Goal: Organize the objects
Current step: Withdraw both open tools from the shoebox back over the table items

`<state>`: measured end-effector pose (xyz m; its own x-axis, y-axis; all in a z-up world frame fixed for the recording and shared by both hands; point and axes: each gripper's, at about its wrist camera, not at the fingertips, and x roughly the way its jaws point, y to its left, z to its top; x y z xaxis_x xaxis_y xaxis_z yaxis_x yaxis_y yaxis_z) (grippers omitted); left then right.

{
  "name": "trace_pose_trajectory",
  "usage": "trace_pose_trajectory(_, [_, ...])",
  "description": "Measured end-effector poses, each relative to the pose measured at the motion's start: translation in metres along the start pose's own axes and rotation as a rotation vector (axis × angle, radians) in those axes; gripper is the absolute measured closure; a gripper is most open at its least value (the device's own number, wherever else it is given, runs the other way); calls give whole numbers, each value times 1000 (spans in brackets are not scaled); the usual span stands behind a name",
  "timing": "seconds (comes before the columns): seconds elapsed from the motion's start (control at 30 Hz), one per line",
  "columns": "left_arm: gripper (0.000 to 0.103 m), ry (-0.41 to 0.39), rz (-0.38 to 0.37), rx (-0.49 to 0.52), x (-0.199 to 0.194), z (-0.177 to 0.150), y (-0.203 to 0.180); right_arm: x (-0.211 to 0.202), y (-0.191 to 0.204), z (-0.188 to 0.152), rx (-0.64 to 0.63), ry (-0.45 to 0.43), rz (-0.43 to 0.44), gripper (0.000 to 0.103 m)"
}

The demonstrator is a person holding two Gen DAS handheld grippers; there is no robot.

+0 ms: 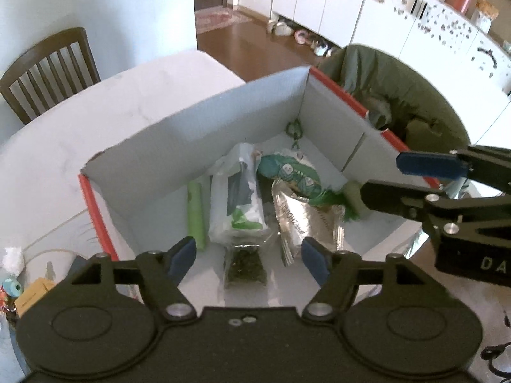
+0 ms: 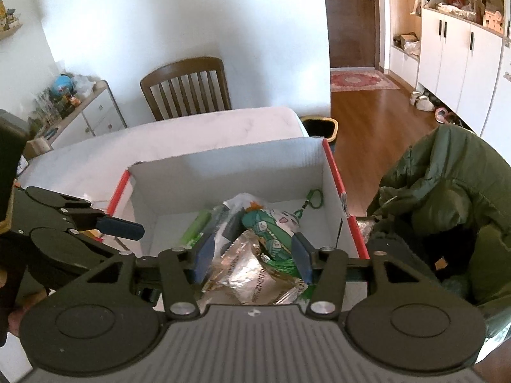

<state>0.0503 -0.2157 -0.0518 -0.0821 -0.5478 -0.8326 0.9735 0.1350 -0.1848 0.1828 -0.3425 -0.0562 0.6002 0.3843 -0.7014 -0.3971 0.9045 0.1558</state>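
A white cardboard box [image 1: 204, 134] with red outer edges stands on the white table. Inside lie a green tube [image 1: 195, 214], a clear plastic bag [image 1: 238, 198], a silver foil pouch [image 1: 300, 223], a teal patterned toy [image 1: 289, 175] with a green tassel, a green keychain [image 1: 294, 131] and a small bag of dried herbs [image 1: 245, 266]. My left gripper [image 1: 248, 258] is open over the box's near end, nothing between its fingers. My right gripper [image 2: 253, 253] is open above the foil pouch [image 2: 252, 282] and the teal toy [image 2: 271, 233], reaching in over the right wall.
A green jacket [image 2: 447, 191] hangs over a chair right of the box. A wooden chair [image 2: 188, 89] stands at the table's far side. Small items, a yellow box [image 1: 33, 293] and a white fluffy toy [image 1: 12, 258], lie left of the box. A bin [image 2: 319, 126] sits on the floor.
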Motion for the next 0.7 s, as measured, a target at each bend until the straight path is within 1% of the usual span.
trace_pose_trajectory(0.13, [27,-42,-13,-18,-18,-5,4,-13,5,1,9,-16,13,47])
trace_pose_trajectory(0.3, [27,-97,-29,-52,-40,-13,12,-28,15,0,19,-41,14,47])
trace_pose_trajectory(0.5, [23,-159,-35,-76,-65,-25,21,-44,31,-3,20,-60,27,46])
trace_pose_trajectory(0.57, [21,-176,-32,-83,-73,-31,25,-49,38,-5,21,-64,34,38])
trace_pose_trajectory(0.7, [19,-208,-19,-95,-88,-45,36,-55,53,-7,21,-74,42,36])
